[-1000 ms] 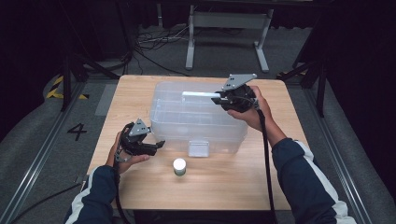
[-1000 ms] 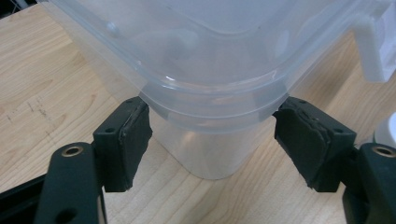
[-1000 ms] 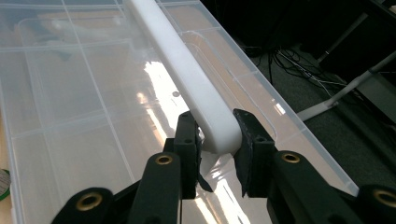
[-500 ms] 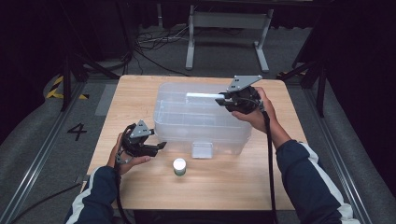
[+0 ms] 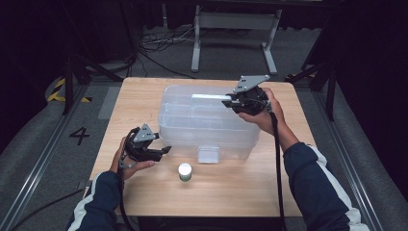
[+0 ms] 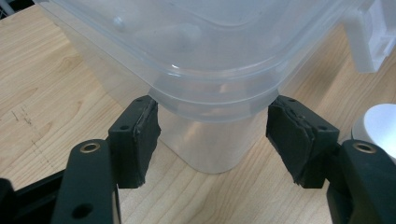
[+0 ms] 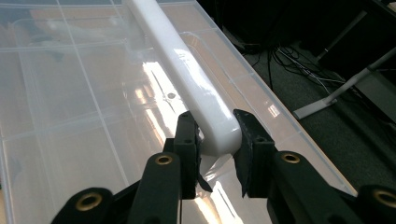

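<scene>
Two grippers work at the clear box [image 5: 207,120] on a wooden table [image 5: 231,192] in a dark room: the right gripper [image 7: 215,140] is clamped on the box's white handle [image 7: 187,79], and the left gripper [image 6: 212,140], jaws apart and just closing, straddles its corner.

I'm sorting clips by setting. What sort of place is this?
Likely a lab or recording studio, not a home: a bare wooden table on grey floor with a painted number 4, black surroundings, loose cables, and a metal stand behind.

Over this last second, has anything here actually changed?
Very little. The left gripper has just been closing its jaws around the near corner of the clear plastic box, the pads not clearly pressing yet. The right gripper stays clamped on the white handle on the lid. Box, small white-capped jar and both hands kept their places.
</scene>
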### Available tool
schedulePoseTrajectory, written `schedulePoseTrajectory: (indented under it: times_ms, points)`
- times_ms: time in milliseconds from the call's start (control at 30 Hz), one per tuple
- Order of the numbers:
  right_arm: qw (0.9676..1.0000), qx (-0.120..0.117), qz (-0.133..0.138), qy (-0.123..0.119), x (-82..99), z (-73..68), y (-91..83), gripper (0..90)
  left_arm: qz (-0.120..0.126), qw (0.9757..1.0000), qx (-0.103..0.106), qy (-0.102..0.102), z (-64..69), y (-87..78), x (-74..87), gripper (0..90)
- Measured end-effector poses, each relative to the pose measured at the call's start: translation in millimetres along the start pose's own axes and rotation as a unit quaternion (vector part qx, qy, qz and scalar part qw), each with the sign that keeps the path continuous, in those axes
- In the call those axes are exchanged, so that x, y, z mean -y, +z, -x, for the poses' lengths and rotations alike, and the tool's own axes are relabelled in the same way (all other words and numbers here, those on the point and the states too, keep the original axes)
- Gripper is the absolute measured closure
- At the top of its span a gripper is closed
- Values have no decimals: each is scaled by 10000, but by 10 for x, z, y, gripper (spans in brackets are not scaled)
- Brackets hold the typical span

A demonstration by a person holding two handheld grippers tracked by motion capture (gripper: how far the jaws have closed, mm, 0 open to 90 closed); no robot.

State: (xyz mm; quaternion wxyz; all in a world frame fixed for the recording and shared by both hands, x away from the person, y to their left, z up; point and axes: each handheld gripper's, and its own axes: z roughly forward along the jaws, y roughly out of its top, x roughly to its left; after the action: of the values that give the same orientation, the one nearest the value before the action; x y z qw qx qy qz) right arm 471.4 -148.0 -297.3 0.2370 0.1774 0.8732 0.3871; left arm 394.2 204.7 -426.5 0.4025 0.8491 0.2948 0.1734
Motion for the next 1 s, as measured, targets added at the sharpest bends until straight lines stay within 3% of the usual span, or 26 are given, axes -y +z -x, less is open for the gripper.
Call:
schedulePoseTrajectory:
  times_ms: [433,800,1000]
  points:
    - [9999,-19,-71,94,-75,86,-2,726,60,10000,-23,47,-10,-127,30,403]
    - [9998,-39,-59,203,-102,139,2,725,307,9994,-95,-151,-49,-262,70,466]
    - [9997,-9,-63,254,-118,155,4,723,410,9989,-13,-222,-24,-324,30,577]
